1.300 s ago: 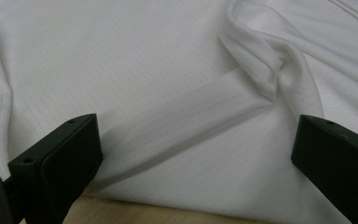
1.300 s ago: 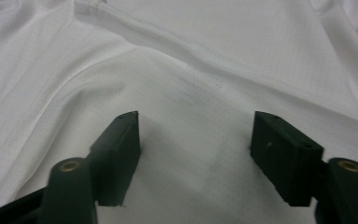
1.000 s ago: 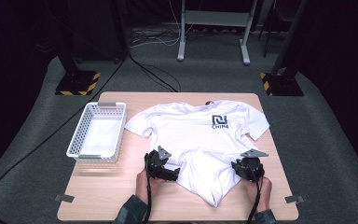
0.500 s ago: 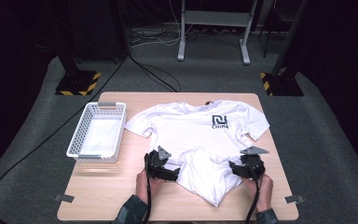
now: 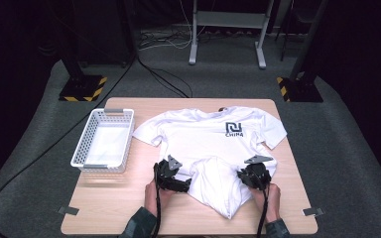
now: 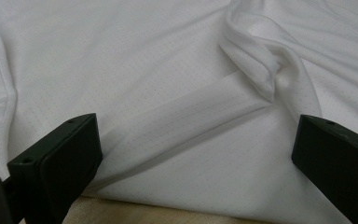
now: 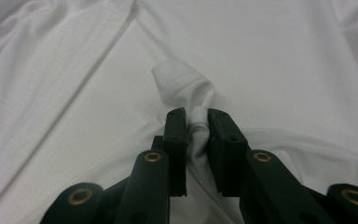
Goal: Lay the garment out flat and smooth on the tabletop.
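White shirt [image 5: 198, 136] on the table [image 5: 119, 198]
Your right gripper [image 7: 196, 122] pinched a bit of shirt hem; your left gripper [image 6: 196, 154] stood wide open over it.

Both grippers black — left gripper [image 5: 182, 184], right gripper [image 5: 244, 179] — each topped by a grey three-cornered plate, trailing a black cable. Brass-coloured pivot rivets; small screw holes in jaws. Dark patterned sleeves [image 5: 139, 227].

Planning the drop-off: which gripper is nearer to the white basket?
Left. The left gripper sits just off the near right corner of the white basket; the right gripper is across the white T-shirt, clamped on its hem.
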The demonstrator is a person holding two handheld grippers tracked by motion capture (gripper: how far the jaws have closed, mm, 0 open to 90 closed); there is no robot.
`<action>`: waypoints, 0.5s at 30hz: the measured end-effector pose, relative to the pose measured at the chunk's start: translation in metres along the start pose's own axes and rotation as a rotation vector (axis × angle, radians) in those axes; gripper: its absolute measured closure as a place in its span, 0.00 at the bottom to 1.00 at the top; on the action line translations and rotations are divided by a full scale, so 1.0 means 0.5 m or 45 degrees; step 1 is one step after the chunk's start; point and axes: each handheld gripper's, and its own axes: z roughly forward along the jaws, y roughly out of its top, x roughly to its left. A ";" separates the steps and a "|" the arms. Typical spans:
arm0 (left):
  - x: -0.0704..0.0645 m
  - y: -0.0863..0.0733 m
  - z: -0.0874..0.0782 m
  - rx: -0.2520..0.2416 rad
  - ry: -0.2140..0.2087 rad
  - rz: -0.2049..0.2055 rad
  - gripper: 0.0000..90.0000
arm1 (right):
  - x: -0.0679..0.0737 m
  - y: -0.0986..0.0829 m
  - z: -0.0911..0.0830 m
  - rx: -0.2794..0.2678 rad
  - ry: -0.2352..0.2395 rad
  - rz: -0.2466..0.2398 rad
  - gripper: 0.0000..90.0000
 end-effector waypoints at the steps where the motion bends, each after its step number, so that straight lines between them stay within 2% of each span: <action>1: 0.000 0.000 0.000 -0.001 0.000 -0.001 0.01 | -0.005 -0.006 -0.009 0.002 -0.020 0.003 0.87; 5: 0.000 0.000 0.000 0.000 0.001 0.000 0.01 | -0.024 -0.031 -0.053 -0.026 -0.068 0.044 0.86; 8: 0.000 0.000 0.000 0.000 0.000 0.000 0.01 | -0.030 -0.040 -0.069 -0.017 -0.074 0.080 0.71; 10: 0.000 0.000 0.000 -0.001 0.001 0.000 0.01 | -0.030 -0.037 -0.064 -0.020 -0.065 0.099 0.53; 12: 0.000 0.000 0.000 -0.002 0.001 -0.002 0.01 | -0.025 -0.028 -0.049 -0.021 -0.065 0.104 0.42; 13: 0.000 0.000 0.000 -0.001 0.000 0.000 0.01 | -0.022 -0.022 -0.040 -0.021 -0.075 0.106 0.39; 15: 0.000 0.000 0.000 0.001 0.000 0.002 0.01 | -0.017 -0.012 -0.018 0.002 -0.066 0.094 0.41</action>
